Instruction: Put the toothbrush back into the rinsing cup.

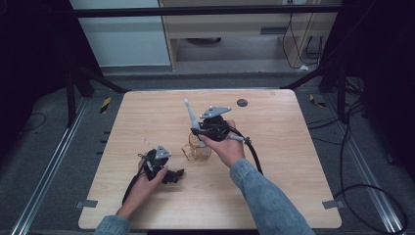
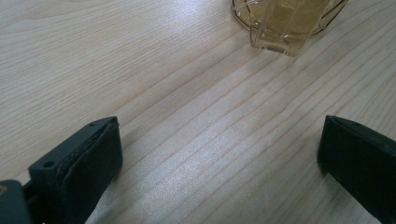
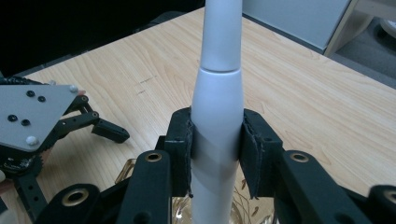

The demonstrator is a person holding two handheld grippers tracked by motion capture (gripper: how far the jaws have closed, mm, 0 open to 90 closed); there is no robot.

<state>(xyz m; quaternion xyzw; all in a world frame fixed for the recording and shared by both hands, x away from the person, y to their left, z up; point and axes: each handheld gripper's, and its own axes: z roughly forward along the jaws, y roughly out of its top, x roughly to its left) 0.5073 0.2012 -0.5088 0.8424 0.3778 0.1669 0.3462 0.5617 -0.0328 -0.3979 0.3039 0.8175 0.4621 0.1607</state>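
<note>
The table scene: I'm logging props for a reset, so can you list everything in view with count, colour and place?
table: one, light wood, centre of the high view.
toothbrush-like handle: one, white and light grey, held upright above the cup, clamped at its lower body.
cup: one, clear amber, inside a gold wire holder, on the table below the right gripper.
round disc: one, dark, near the table's far edge.
cabinet: one, pale, on the floor beyond the table.
cables: several, black, on the floor at the right.
left gripper: one, black, low on the table's near left, fingers wide apart over bare wood.
right gripper: one, black, shut on the handle.
</note>
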